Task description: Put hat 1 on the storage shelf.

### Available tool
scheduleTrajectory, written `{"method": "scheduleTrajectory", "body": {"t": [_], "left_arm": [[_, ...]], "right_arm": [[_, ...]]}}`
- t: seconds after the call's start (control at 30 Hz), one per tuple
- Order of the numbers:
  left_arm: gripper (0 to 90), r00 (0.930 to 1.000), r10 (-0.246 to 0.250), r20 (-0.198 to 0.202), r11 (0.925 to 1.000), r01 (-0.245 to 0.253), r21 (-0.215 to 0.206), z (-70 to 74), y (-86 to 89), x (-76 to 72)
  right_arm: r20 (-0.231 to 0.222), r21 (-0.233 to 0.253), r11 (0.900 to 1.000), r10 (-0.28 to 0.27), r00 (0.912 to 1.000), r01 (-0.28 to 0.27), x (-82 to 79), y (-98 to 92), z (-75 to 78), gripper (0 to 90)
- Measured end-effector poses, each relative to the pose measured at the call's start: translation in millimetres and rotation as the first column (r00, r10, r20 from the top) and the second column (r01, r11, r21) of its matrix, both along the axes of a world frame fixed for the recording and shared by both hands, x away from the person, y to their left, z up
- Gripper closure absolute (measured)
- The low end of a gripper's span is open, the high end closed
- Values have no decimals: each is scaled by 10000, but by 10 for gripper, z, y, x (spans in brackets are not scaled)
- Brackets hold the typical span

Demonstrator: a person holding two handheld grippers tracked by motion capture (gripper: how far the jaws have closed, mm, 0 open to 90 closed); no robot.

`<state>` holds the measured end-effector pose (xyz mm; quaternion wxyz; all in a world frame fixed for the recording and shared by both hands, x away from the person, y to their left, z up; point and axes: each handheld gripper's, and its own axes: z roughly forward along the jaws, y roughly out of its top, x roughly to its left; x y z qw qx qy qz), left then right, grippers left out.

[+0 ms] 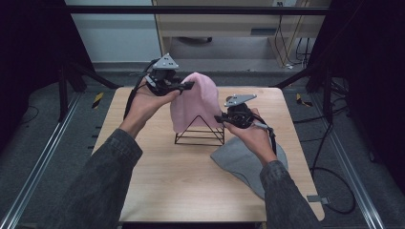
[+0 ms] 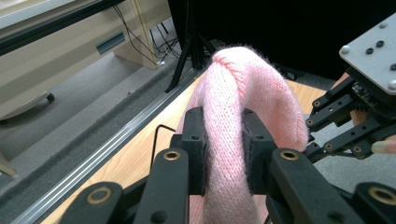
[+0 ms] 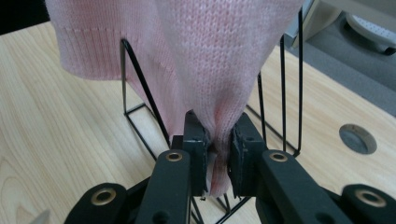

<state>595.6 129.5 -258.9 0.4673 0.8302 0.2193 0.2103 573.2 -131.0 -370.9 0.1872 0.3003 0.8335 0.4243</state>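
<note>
The pink knit hat (image 1: 193, 100) is being held draped over the black wire stand (image 1: 199, 133) on the table (image 1: 157, 191), its top being pinched by the left gripper (image 1: 187, 86) and its lower edge by the right gripper (image 1: 219, 118), beside a grey hat (image 1: 239, 160)

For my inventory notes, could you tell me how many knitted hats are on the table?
2: the pink hat draped over the wire stand, the grey hat flat under the right forearm, partly hidden.
</note>
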Motion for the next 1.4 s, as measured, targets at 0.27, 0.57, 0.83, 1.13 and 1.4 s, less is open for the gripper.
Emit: {"method": "scheduleTrajectory", "body": {"t": [0.27,0.57,0.83,1.13,1.4], "left_arm": [[743,9998,-109,-165,9999,111,120,-104,-71,7],[743,9993,-117,-353,9996,126,266,-204,-113,-29],[744,9992,-211,-333,9969,235,750,-256,-170,-86],[747,9985,-192,-514,9975,227,674,-300,-183,-98],[750,9979,-118,-637,9983,154,558,-321,-212,-122]], "right_arm": [[-193,-121,9999,-79,9998,76,-6,-41,-118,791],[-401,-161,9998,-155,9991,149,-11,-99,-237,791],[-573,-254,9996,-173,9982,159,-12,-119,-325,790],[-772,-244,9995,-203,9968,185,-6,-120,-377,785],[-865,-240,9994,-287,9958,267,-18,-140,-394,659]]}}
